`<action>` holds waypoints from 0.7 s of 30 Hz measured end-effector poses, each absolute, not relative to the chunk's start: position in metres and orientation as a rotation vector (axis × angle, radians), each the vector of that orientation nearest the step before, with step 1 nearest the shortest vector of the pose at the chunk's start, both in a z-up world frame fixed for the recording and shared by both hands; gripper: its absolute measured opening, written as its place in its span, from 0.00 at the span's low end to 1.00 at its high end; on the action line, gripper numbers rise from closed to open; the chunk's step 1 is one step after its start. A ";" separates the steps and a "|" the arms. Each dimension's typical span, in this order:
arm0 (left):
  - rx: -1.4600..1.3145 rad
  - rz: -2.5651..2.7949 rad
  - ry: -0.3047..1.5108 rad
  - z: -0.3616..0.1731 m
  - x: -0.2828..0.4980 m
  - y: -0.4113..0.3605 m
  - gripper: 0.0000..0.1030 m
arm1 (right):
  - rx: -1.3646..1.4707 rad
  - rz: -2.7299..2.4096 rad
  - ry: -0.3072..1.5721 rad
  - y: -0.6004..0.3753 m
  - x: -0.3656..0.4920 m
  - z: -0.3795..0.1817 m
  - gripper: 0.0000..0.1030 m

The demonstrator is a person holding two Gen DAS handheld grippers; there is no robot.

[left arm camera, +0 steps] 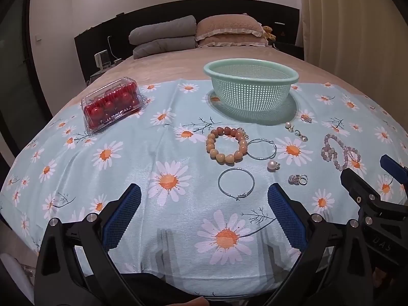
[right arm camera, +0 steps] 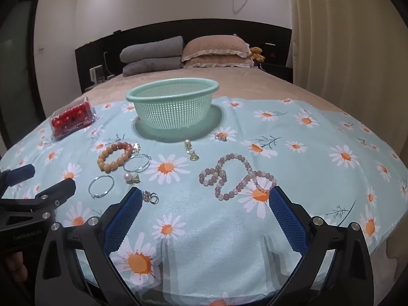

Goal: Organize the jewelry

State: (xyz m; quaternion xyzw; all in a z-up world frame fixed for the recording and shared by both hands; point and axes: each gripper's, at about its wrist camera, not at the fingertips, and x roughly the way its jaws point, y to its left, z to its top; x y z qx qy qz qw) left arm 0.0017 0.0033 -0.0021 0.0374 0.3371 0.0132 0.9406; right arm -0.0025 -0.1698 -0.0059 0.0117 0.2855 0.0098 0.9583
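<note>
Jewelry lies spread on a daisy-print cloth in front of a mint green basket. An orange bead bracelet, two silver hoops, a pearl earring, small rings and a pink bead necklace rest there. My left gripper hangs open over the cloth, just short of the nearer hoop. My right gripper is open too, its pads empty, with the pink necklace just beyond its tips.
A clear plastic box of red balls sits at the cloth's far left. Pillows and a folded grey blanket lie at the head of the bed. A curtain hangs on the right.
</note>
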 end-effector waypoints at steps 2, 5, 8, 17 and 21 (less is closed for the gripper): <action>0.079 0.029 0.688 -0.002 0.002 0.003 0.95 | 0.021 0.020 0.578 -0.170 -0.003 -0.006 0.93; 0.083 0.031 0.691 -0.002 0.002 0.003 0.95 | 0.020 0.022 0.581 -0.170 -0.004 -0.006 0.93; 0.086 0.033 0.691 -0.002 0.001 0.003 0.95 | 0.021 0.021 0.583 -0.172 -0.005 -0.007 0.93; 0.096 0.031 0.706 -0.005 0.003 0.000 0.95 | 0.013 0.025 0.583 -0.170 -0.006 -0.008 0.93; 0.098 0.030 0.712 -0.006 0.003 0.000 0.95 | 0.013 0.025 0.585 -0.170 -0.006 -0.008 0.93</action>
